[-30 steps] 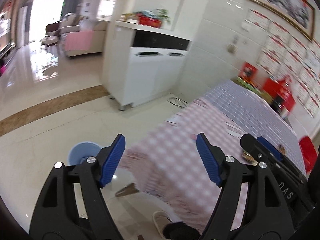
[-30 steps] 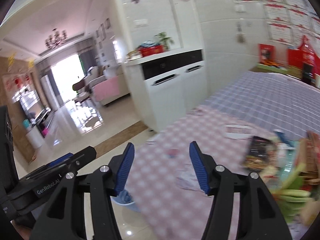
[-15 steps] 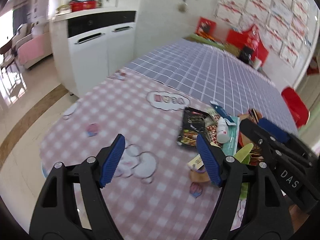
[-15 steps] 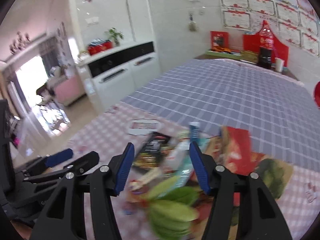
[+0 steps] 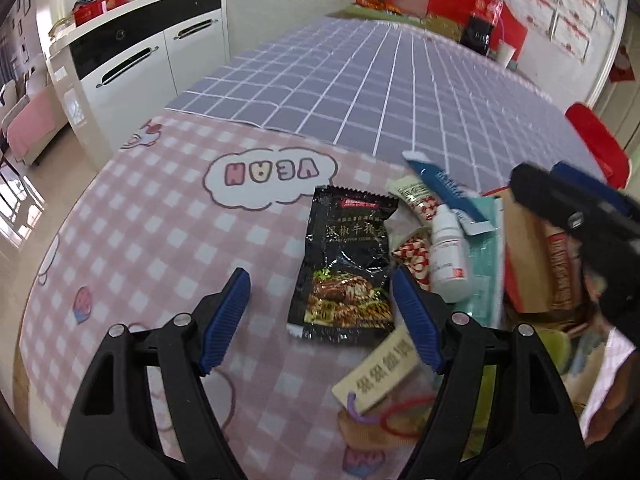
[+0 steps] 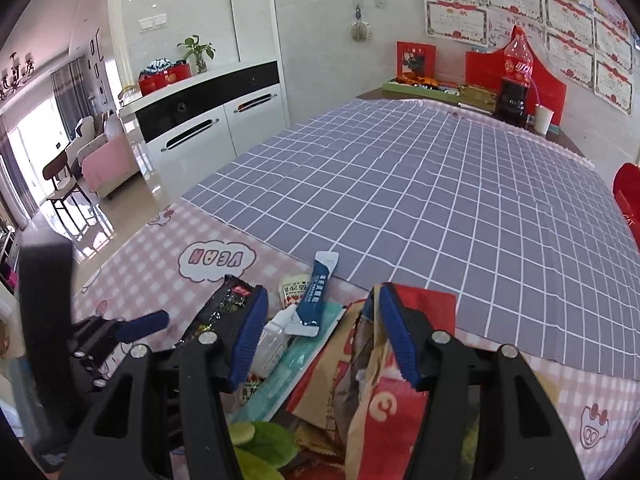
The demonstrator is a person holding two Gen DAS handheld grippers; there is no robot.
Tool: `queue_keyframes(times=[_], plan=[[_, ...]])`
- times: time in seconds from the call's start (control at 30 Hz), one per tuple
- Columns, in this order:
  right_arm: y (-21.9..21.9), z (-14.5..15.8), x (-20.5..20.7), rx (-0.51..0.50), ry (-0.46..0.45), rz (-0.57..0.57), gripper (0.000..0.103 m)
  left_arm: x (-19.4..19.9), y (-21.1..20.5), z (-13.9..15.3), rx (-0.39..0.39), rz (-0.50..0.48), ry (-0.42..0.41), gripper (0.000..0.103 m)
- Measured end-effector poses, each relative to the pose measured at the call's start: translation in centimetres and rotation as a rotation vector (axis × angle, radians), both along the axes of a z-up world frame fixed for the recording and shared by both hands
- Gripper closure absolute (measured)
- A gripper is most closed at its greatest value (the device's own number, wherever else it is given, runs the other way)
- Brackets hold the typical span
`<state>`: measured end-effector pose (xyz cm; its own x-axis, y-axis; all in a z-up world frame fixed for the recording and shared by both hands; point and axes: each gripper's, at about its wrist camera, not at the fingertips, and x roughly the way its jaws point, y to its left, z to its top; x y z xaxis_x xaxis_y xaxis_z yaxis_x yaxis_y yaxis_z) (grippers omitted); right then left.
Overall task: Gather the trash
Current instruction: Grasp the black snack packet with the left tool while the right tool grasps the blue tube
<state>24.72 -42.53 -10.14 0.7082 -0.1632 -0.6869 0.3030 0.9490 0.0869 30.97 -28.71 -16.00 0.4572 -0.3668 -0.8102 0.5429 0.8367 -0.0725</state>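
Black foil marks the sauce packet [image 5: 346, 264], lying flat on the pink checked tablecloth [image 5: 160, 240] at the left edge of the trash pile, just ahead of the left gripper [image 5: 320, 320], whose jaws are spread wide and empty. Its long axis runs away from the gripper, the torn top pointing far. A thin edge should be pinched. The right gripper [image 6: 320, 334] is likewise wide, over a red-brown paper bag [image 6: 372, 392].

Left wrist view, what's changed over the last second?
Both tongs swung from the floor side and table edge round to the trash pile. The left tongs now frame the black sauce packet; the right tongs hang over the red-and-brown wrapper. Both stayed open; nothing was grasped.
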Motion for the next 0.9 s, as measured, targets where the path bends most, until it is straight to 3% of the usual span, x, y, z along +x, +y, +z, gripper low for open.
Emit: queue_keyframes(times=[0.27,0.3,0.33,0.43,0.5,0.6,0.77,0.9], plan=[[-0.2,0.1,0.9,0.005,0.006,0.005,0.042,0.8,-1.0,-0.4,0.055,-0.008,-0.04,0.034],[-0.2,0.2,1.0,0.008,0.007,0.006,0.042,0.9,-1.0,-0.3,0.053,-0.007,-0.051,0.048],[-0.1,0.3,1.1,0.006,0.006,0.008,0.043,1.0,-0.9,-0.2,0.048,-0.005,-0.053,0.055],[0.1,0.7,1.4,-0.012,0.005,0.01,0.043,1.6,-0.2,0.2,0.012,0.002,-0.037,0.065],[0.2,1.0,1.4,-0.016,-0.003,0.008,0.043,2.1,0.7,0.8,-0.048,0.022,-0.03,0.083],[0.3,1.6,1.9,-0.009,-0.014,0.01,0.043,2.7,1.7,1.4,-0.103,0.045,-0.013,0.093],[0.6,2.0,3.9,0.032,-0.004,0.029,0.043,3.8,3.0,1.1,-0.136,0.076,0.001,0.097],[0.7,-0.1,6.3,0.07,0.067,0.032,0.043,4.3,3.5,0.7,-0.161,0.089,0.009,0.097]])
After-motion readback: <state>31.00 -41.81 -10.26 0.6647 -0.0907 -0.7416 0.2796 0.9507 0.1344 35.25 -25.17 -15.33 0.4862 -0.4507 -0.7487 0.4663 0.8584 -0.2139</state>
